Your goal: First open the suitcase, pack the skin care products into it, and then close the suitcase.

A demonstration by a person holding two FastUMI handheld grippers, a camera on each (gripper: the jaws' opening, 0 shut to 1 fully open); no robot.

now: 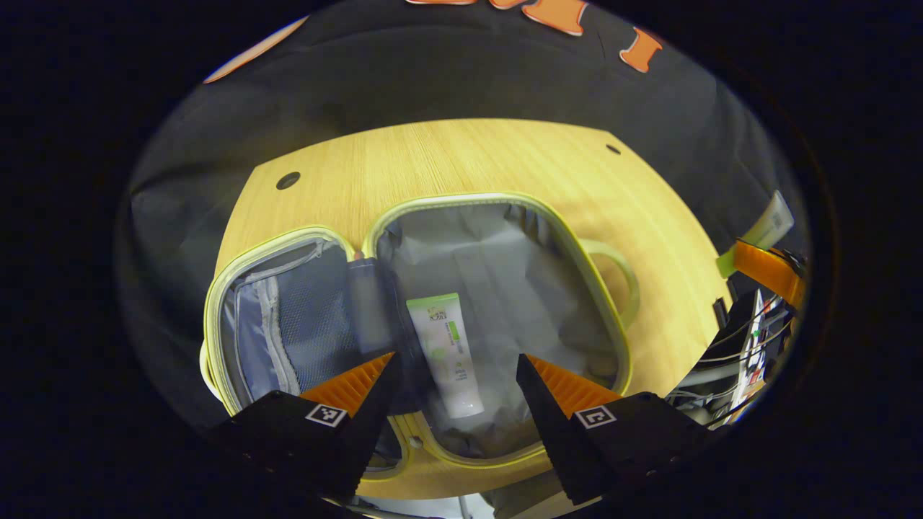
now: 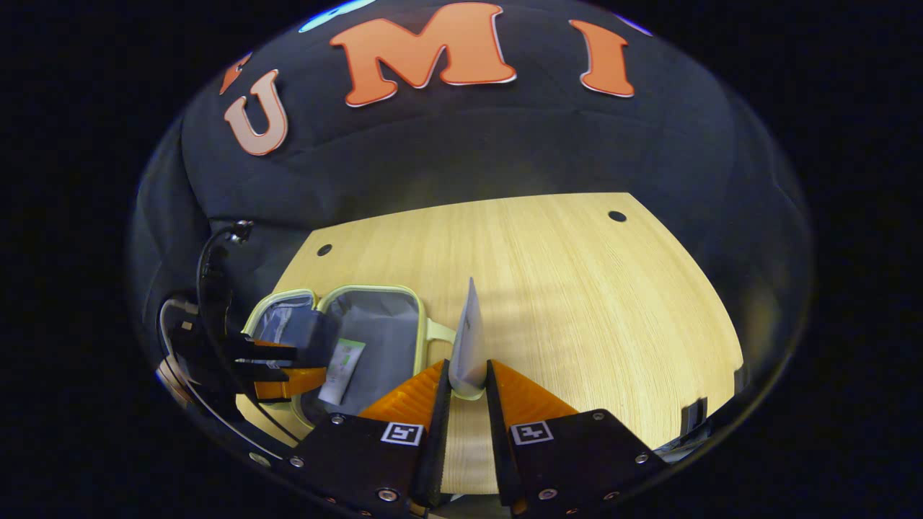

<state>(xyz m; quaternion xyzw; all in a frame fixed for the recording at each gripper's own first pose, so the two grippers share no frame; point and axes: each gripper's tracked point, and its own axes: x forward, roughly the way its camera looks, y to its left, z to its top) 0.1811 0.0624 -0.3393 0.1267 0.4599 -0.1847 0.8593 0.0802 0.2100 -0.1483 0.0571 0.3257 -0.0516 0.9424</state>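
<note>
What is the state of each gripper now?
Left gripper: open, holding nothing, above the open suitcase.
Right gripper: closed on a tube.

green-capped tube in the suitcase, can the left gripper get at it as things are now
Probably yes: the left gripper is open above the open suitcase, the green-capped tube lies uncovered between its fingers, and the right gripper, holding another tube, is off to the side.

Open suitcase (image 1: 497,288) lies flat on wood table (image 1: 447,158); white-green tube (image 1: 443,353) inside its right half. Left gripper (image 1: 456,375) hovers above w/ fingers apart, empty.
</note>
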